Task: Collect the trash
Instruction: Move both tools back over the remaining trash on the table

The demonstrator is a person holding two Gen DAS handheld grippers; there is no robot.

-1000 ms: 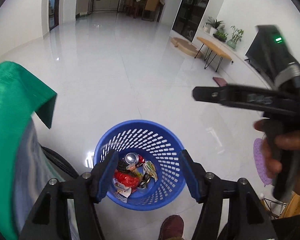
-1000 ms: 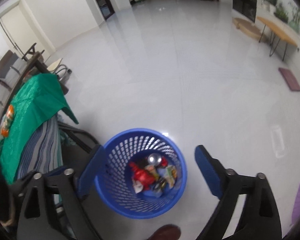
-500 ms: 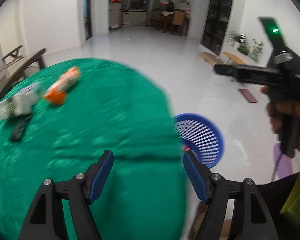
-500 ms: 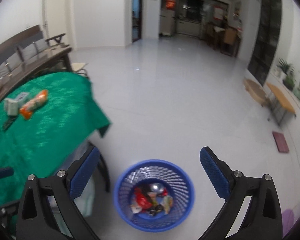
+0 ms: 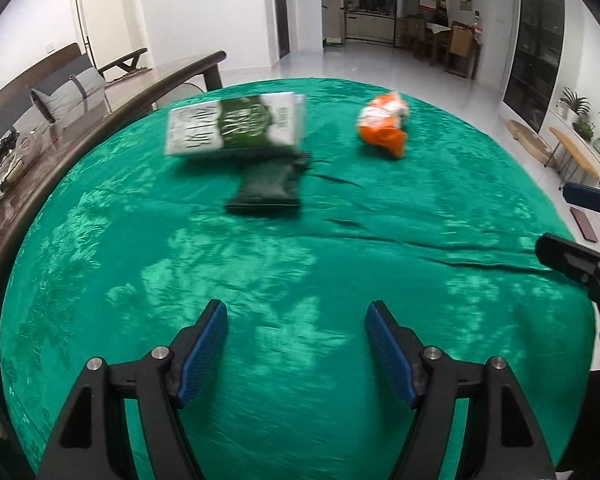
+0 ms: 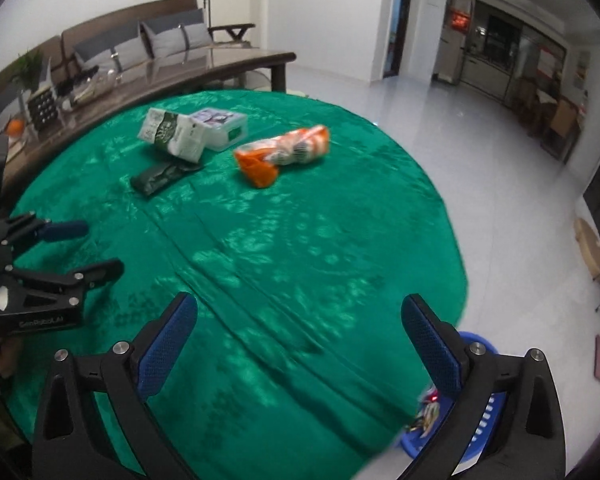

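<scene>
On the green-clothed table (image 5: 300, 264) lie an orange snack bag (image 5: 383, 125), a green-and-white packet (image 5: 236, 127) and a dark green wrapper (image 5: 269, 191). The right wrist view shows the same orange bag (image 6: 285, 152), packet (image 6: 171, 137) and dark wrapper (image 6: 160, 177). My left gripper (image 5: 296, 352) is open and empty over the near part of the cloth. My right gripper (image 6: 300, 352) is open and empty above the table's right edge. The blue trash basket (image 6: 474, 432) with trash in it stands on the floor, partly hidden by the right finger.
A white tissue box (image 6: 220, 128) sits behind the packet. A dark wooden table with a sofa (image 6: 140, 46) stands beyond the table. The right gripper shows at the edge of the left wrist view (image 5: 580, 232), the left gripper in the right wrist view (image 6: 60, 252). White floor lies to the right.
Both grippers swung from over the blue basket up to the green table. The trash on the cloth now lies ahead; the basket has dropped to the lower right of the right view.
</scene>
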